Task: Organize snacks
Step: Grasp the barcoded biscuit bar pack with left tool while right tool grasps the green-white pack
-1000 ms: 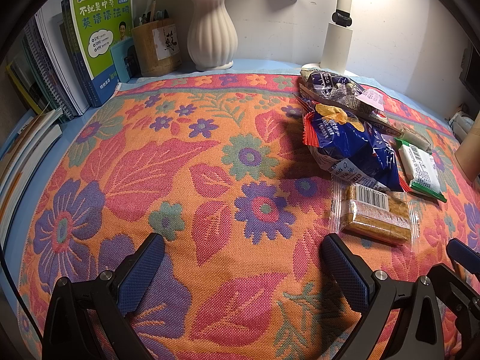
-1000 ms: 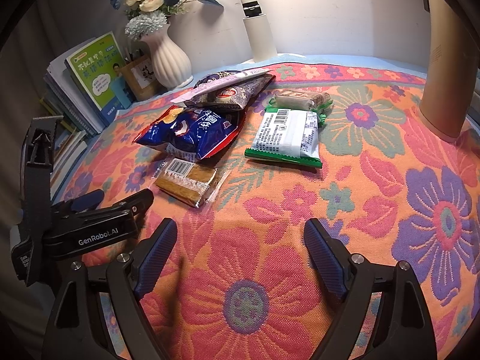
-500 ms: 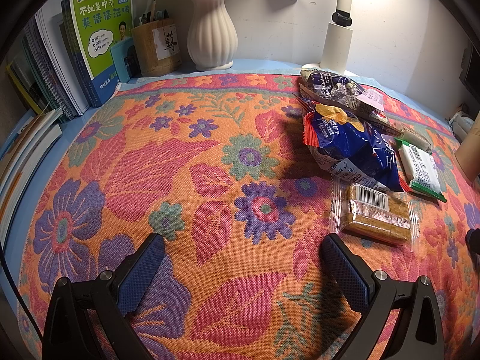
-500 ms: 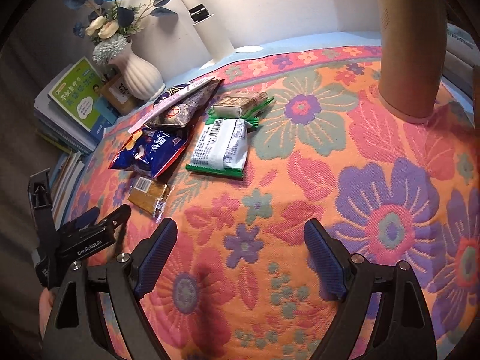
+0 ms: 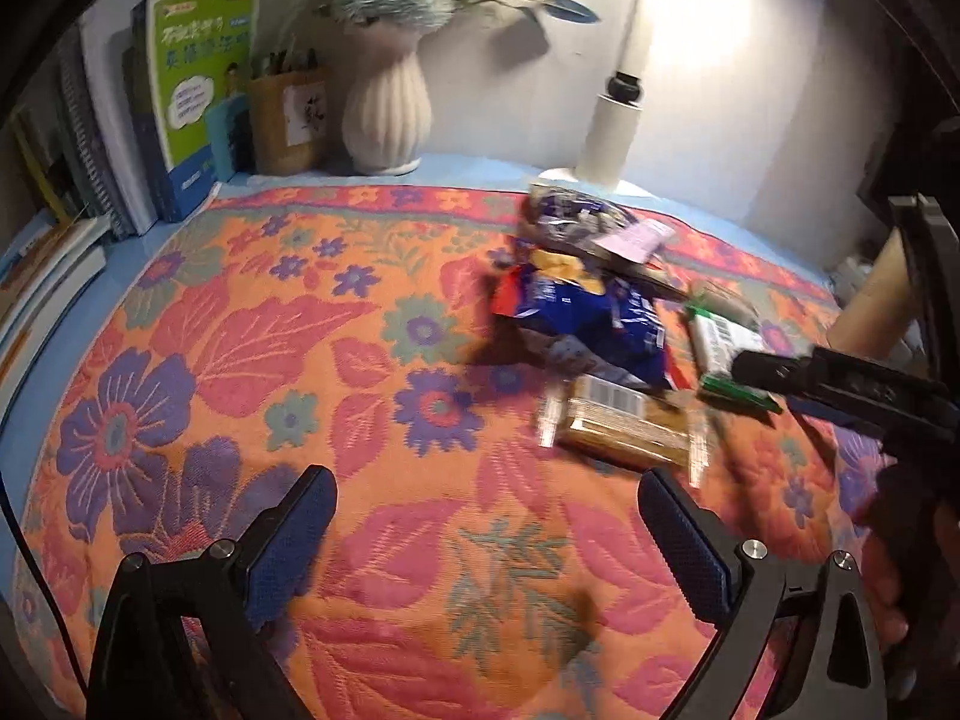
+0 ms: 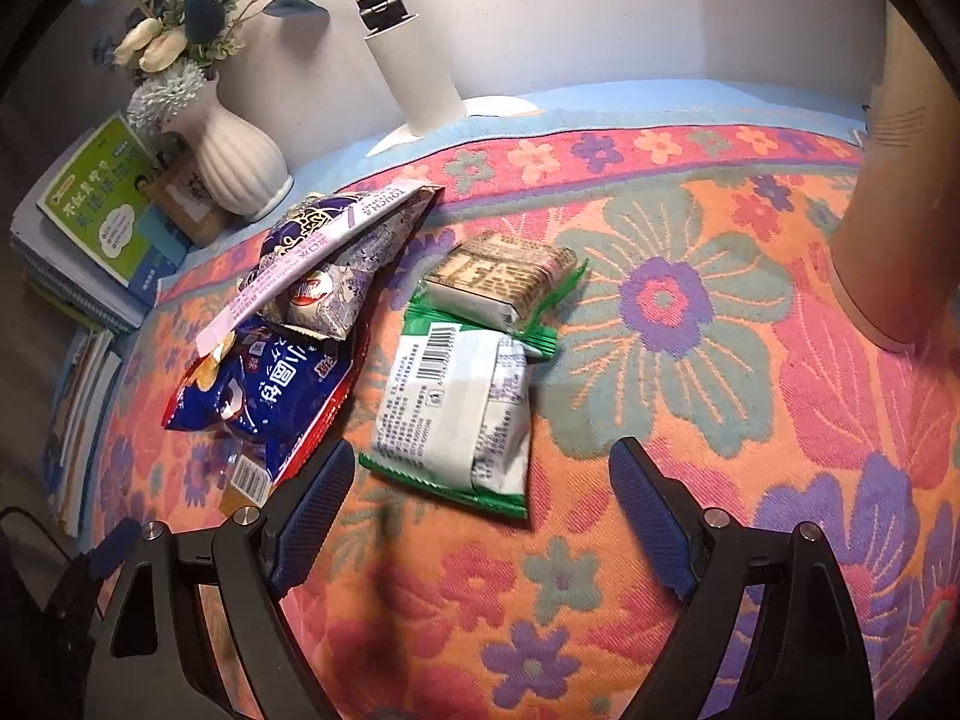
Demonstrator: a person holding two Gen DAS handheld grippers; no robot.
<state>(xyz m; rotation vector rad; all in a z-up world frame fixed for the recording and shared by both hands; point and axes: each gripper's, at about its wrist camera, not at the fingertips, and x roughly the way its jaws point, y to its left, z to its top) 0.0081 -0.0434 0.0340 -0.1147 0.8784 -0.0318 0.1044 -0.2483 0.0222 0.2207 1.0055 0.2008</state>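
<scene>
Several snacks lie in a loose pile on the flowered cloth (image 6: 690,372). A white and green packet (image 6: 456,420) lies just ahead of my open, empty right gripper (image 6: 480,510). Behind it is a small tan wafer pack (image 6: 501,276). To the left are a blue chip bag (image 6: 264,390) and a purple bag (image 6: 336,258). In the left wrist view the blue bag (image 5: 594,312) and a clear-wrapped golden cake (image 5: 624,426) lie ahead and right of my open, empty left gripper (image 5: 486,534). The right gripper's body (image 5: 852,384) reaches in from the right.
A white ribbed vase (image 5: 387,114), a pen holder (image 5: 288,120) and upright books (image 5: 180,90) stand along the back left. A white lamp post (image 6: 414,60) stands at the back. A tan cylinder (image 6: 900,192) stands at the right edge.
My right gripper has swung back and closed in on the white and green packet. My left gripper has moved forward and tilted, and the right gripper now shows in its view.
</scene>
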